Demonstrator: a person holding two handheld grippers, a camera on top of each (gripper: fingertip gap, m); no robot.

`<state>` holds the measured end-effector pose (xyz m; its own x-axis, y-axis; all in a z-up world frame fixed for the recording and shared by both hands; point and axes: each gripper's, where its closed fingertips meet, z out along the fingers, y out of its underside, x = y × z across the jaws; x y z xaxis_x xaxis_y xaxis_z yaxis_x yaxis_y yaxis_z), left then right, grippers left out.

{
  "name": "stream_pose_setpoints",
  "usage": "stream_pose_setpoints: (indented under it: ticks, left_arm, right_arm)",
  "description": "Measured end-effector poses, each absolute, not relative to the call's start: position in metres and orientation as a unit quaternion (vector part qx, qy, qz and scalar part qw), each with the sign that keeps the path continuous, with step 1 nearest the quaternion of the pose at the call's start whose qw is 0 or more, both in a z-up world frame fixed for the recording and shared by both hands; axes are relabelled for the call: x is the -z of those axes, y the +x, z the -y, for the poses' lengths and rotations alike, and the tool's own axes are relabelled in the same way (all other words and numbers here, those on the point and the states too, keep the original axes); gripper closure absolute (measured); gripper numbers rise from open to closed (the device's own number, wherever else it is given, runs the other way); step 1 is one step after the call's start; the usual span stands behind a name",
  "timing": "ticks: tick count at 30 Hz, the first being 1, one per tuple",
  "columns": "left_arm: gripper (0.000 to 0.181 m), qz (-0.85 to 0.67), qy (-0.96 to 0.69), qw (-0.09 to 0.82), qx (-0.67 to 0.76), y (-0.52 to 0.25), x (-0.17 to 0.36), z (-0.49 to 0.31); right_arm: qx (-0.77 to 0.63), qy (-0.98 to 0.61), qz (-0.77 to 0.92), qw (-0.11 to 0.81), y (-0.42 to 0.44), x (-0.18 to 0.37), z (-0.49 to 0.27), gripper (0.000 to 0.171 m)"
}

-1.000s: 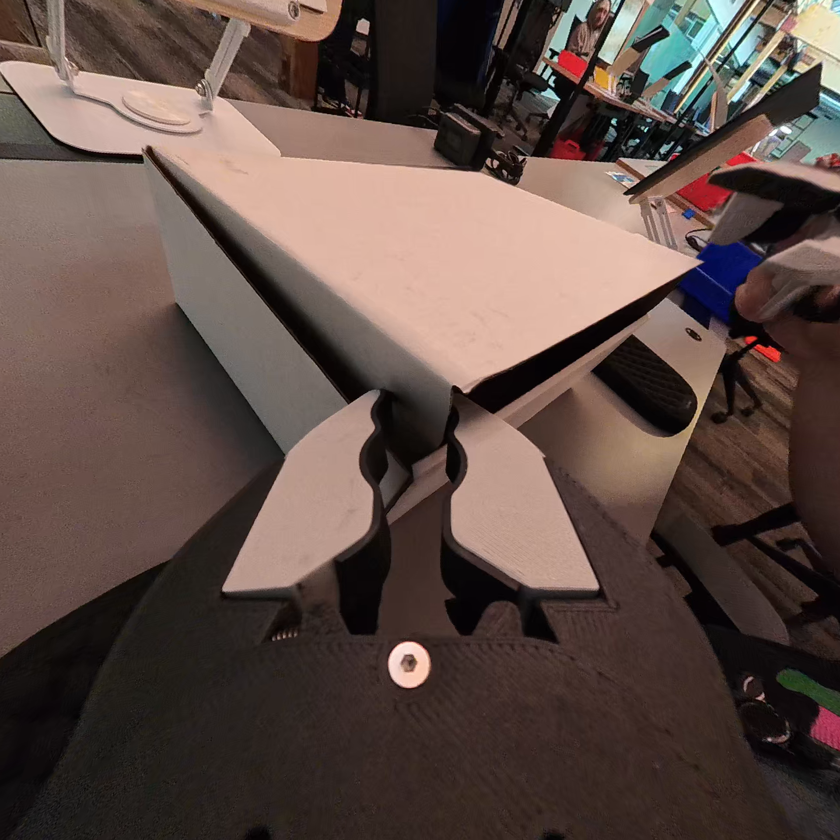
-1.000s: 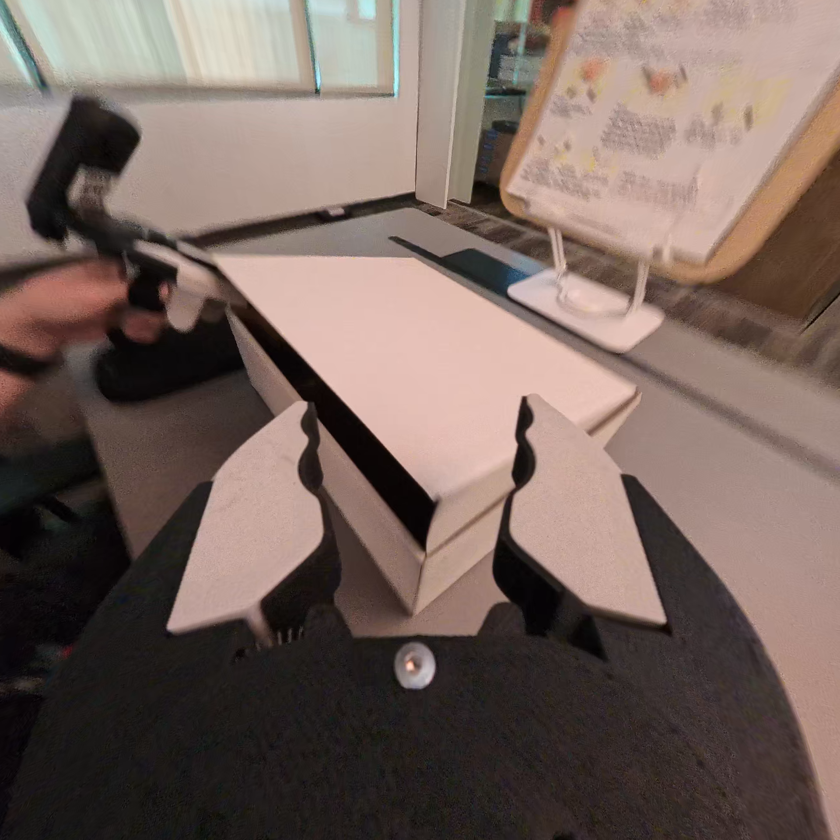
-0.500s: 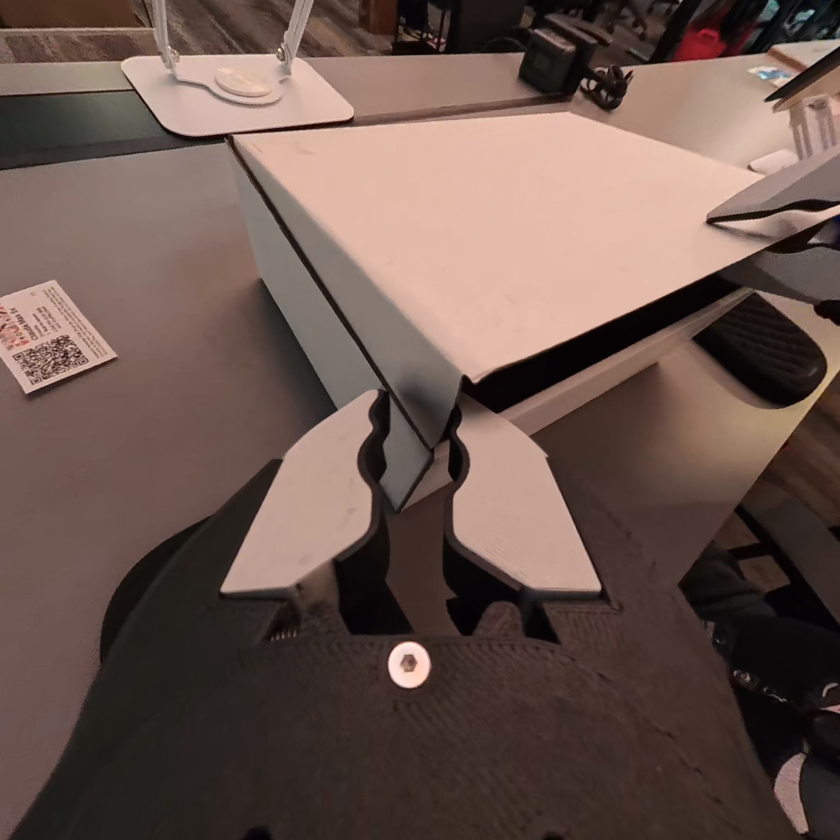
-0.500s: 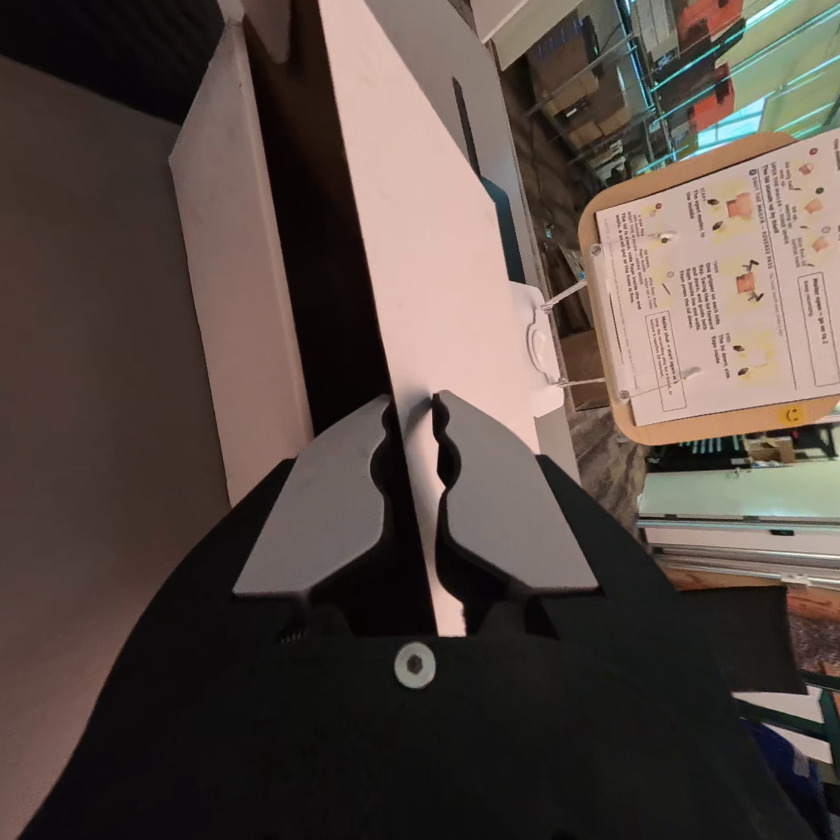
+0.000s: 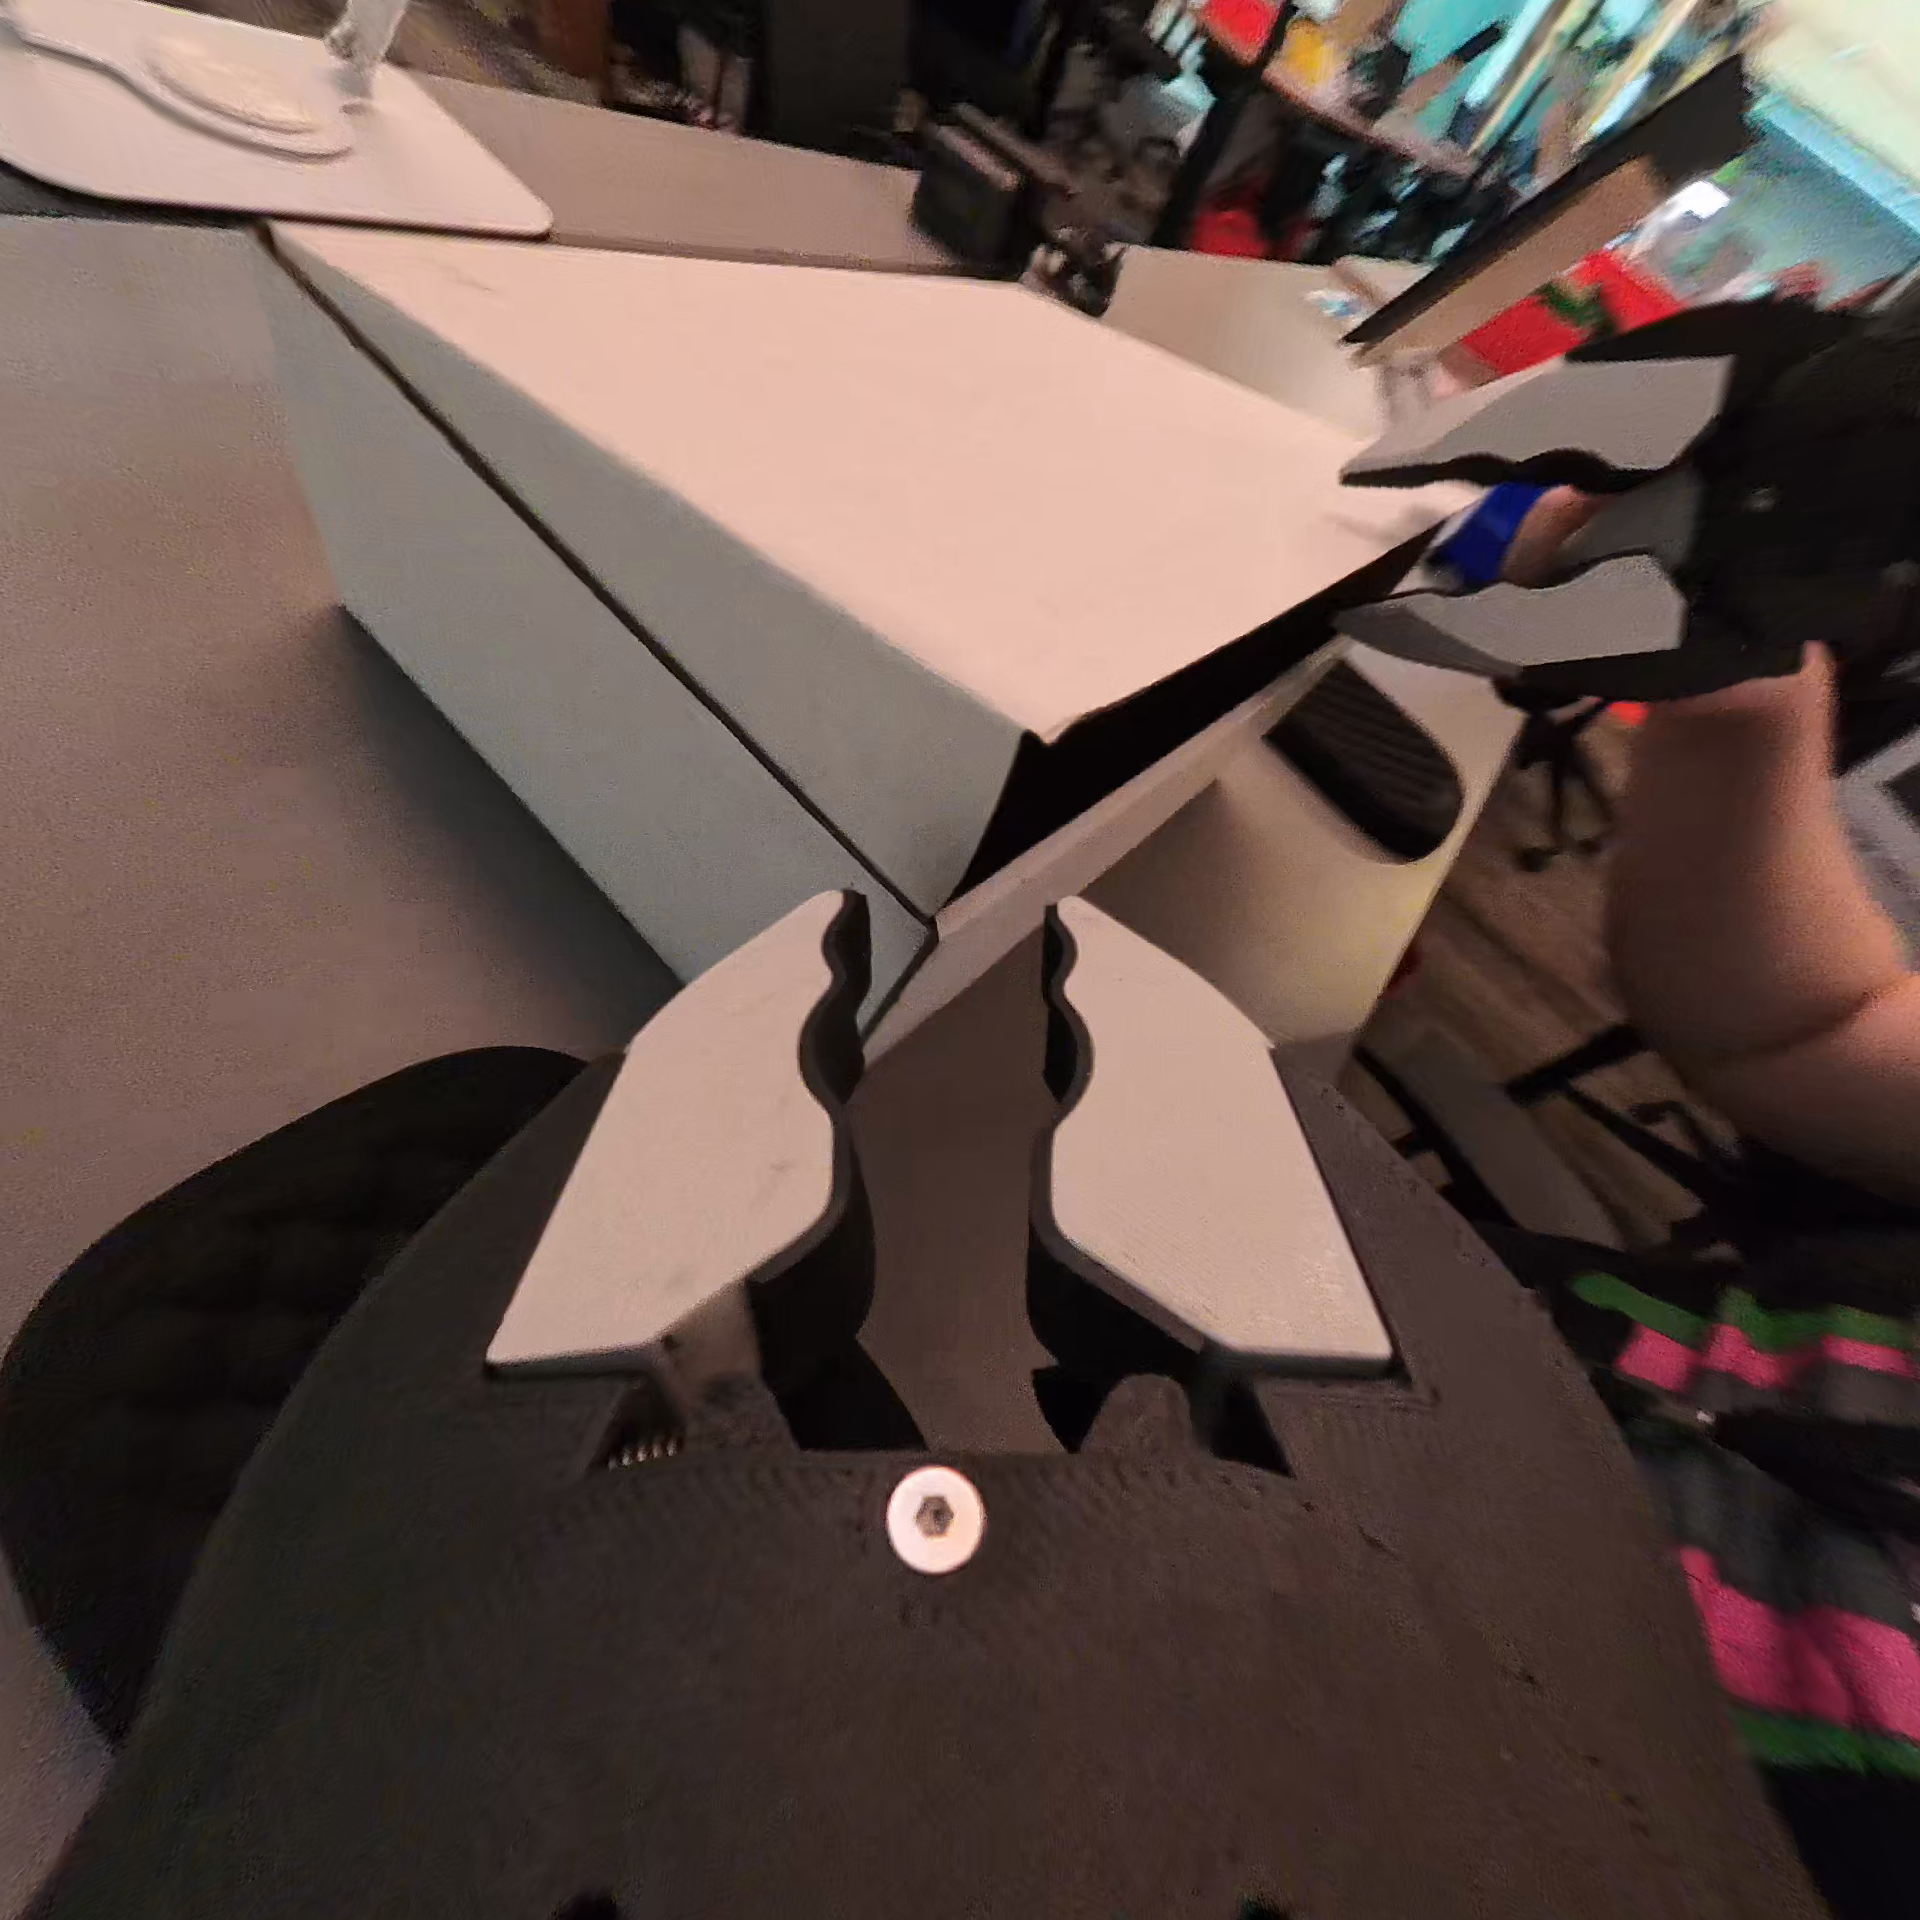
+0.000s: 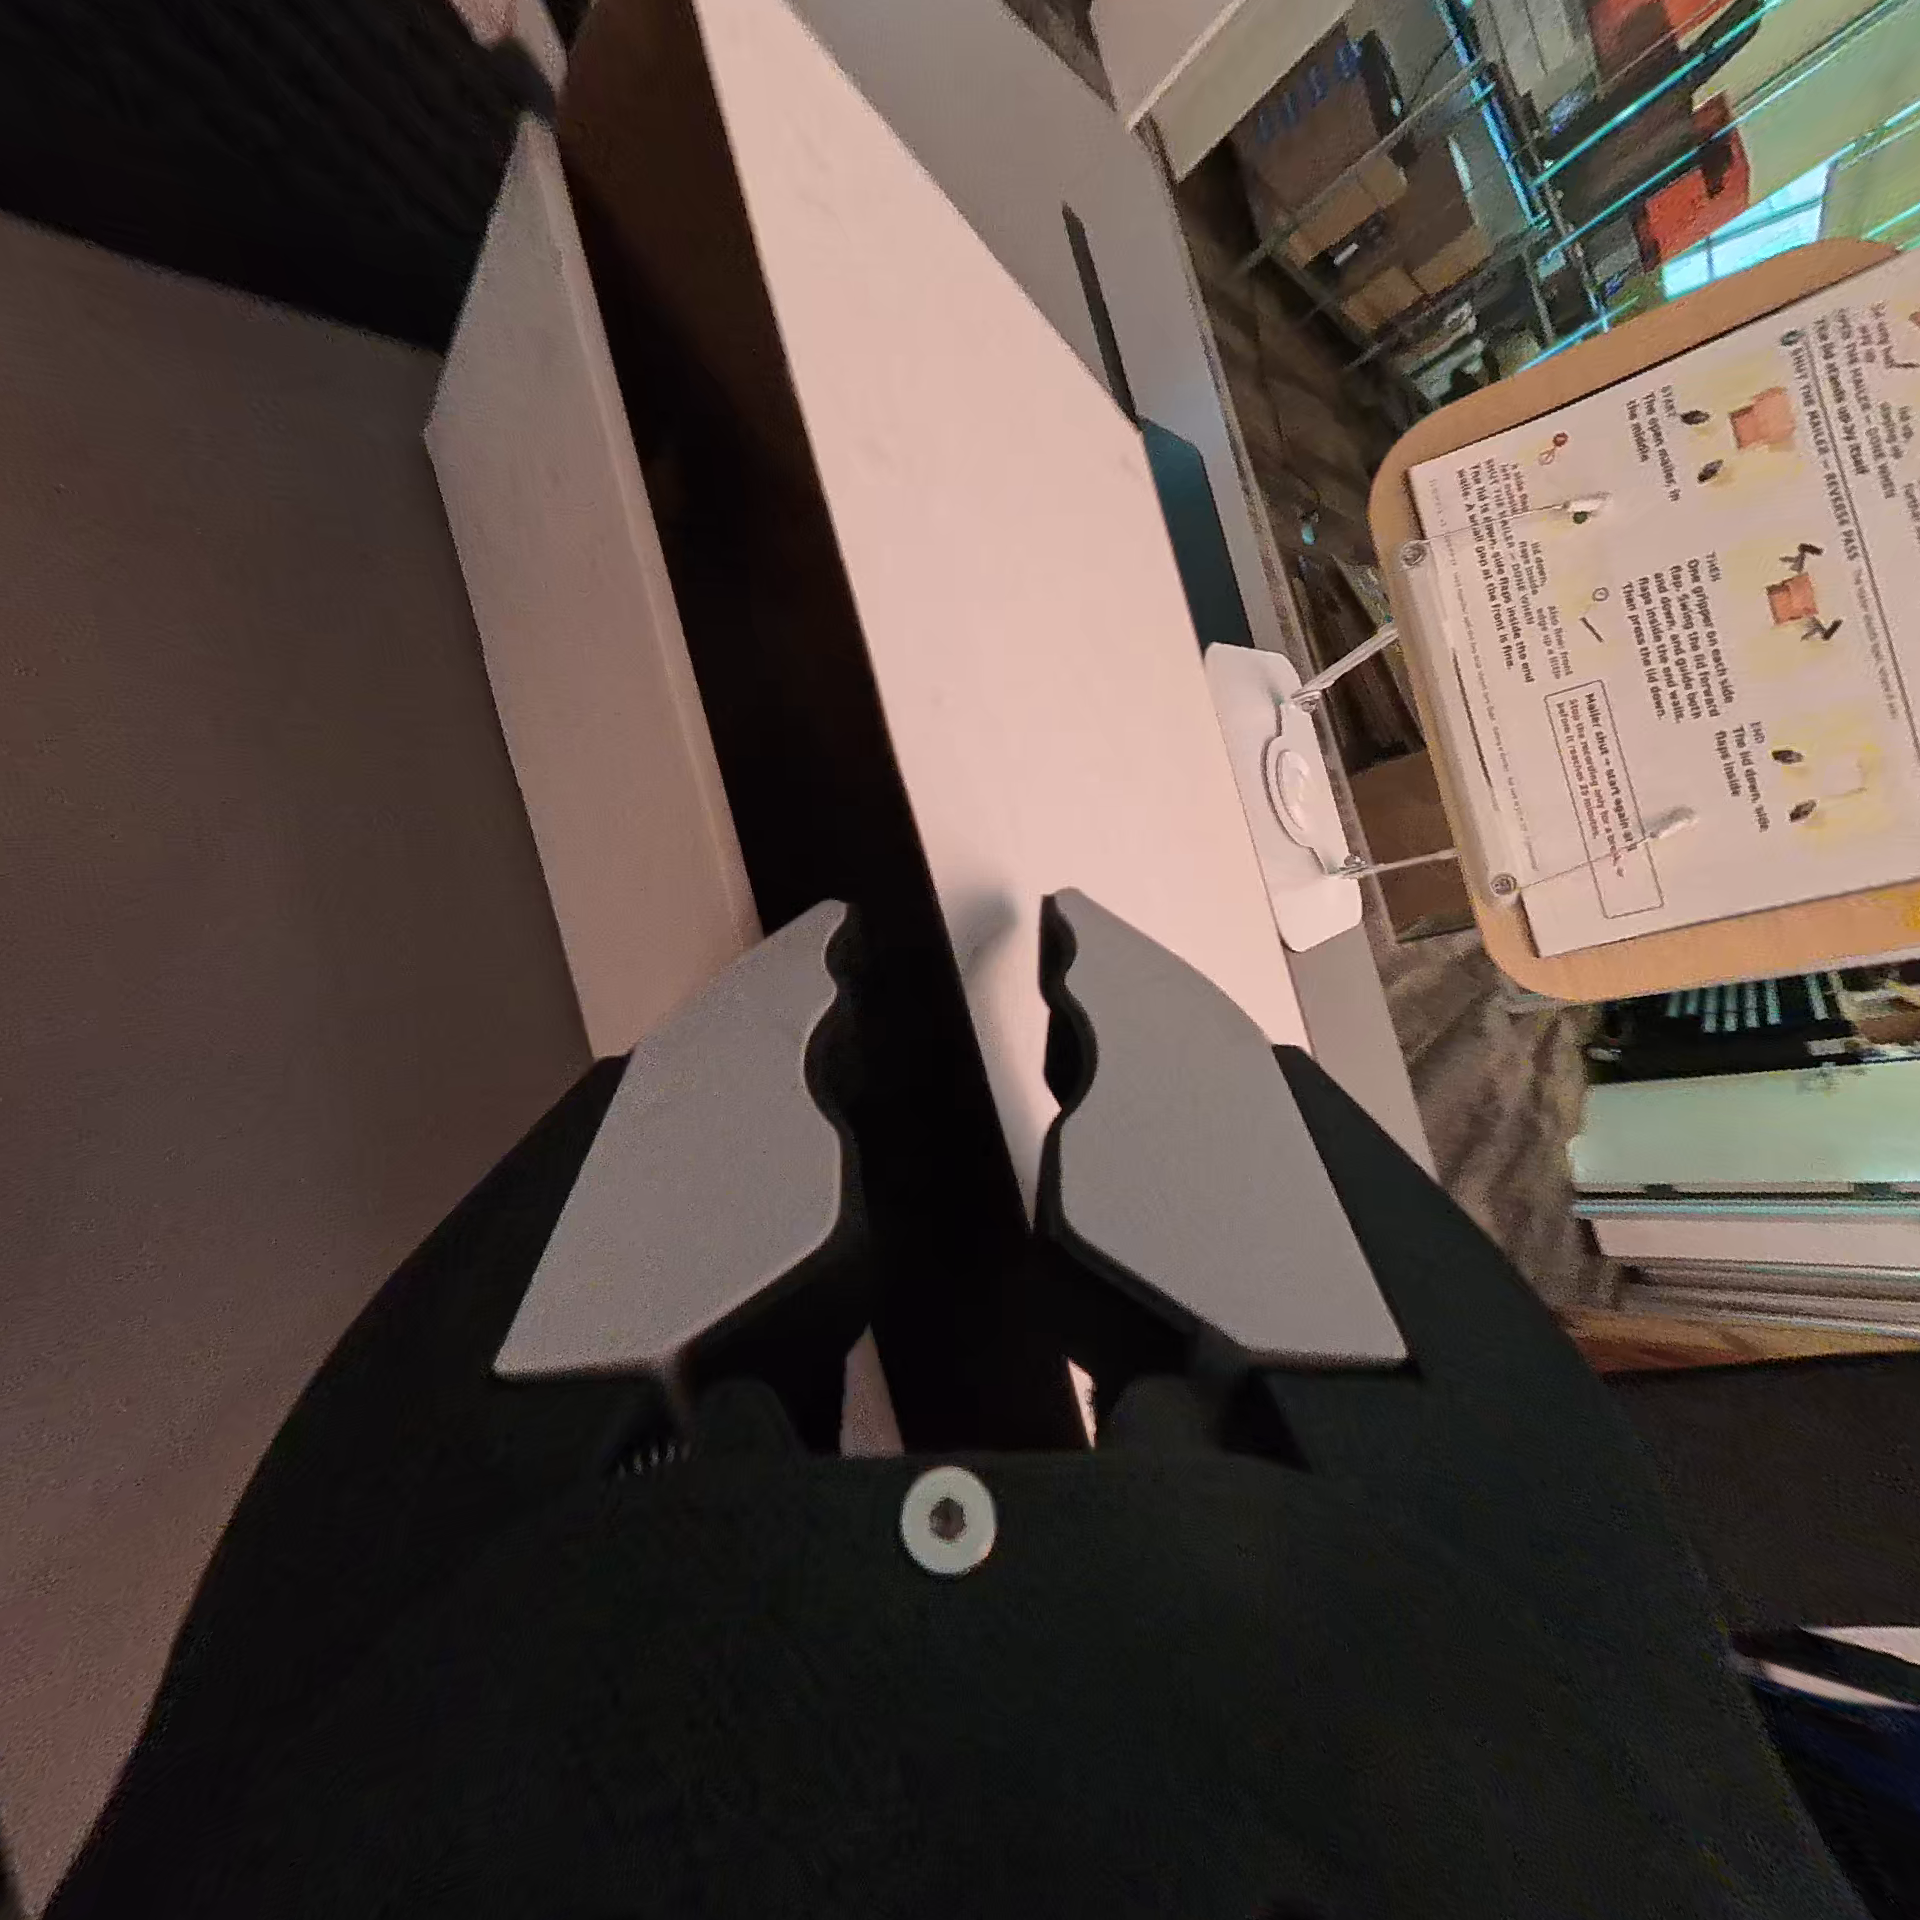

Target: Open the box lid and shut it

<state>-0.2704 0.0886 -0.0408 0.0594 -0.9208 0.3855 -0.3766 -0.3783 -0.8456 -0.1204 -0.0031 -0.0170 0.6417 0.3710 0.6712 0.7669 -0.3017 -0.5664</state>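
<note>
Both parted: left gripper (image 5: 951, 971) before lid (image 5: 883, 478) corner, right gripper (image 6: 940, 1023) straddling its edge, likely releasing.

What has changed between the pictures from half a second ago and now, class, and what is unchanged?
Both grippers have let go of the lid. The left gripper, then shut on the lid's near corner flap, is now open. The right gripper, then clamped on the lid's front edge, is open around it. The lid is still slightly raised over the box.
</note>
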Motion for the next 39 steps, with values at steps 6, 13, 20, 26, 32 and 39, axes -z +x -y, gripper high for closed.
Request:
stream_pose_setpoints:
  ticks: [6,13,20,26,32,39]
  left_arm:
    - [0.155,-0.428,-0.668,0.394,0.465,-0.288,0.006,-0.178]
    - [0.181,-0.600,-0.645,0.413,0.232,-0.196,0.049,-0.264]
    - [0.181,-0.678,-0.616,0.383,0.119,-0.140,0.078,-0.285]
    - [0.181,-0.685,-0.606,0.385,0.122,-0.121,0.080,-0.283]
    - [0.181,-0.642,-0.636,0.386,0.183,-0.121,0.083,-0.284]
    - [0.180,-0.540,-0.673,0.384,0.330,-0.149,0.058,-0.276]
  right_arm:
    - [0.089,-0.737,0.198,0.640,-0.048,-0.070,0.044,0.136]
    - [0.164,-0.851,0.197,0.458,0.103,0.041,-0.019,0.170]
    - [0.168,-0.875,0.236,0.387,0.115,0.102,-0.066,0.171]
    - [0.173,-0.869,0.258,0.385,0.110,0.103,-0.073,0.171]
    - [0.149,-0.873,0.209,0.416,0.112,0.103,-0.073,0.171]
    - [0.032,-0.855,-0.001,0.518,0.122,0.056,-0.030,0.164]
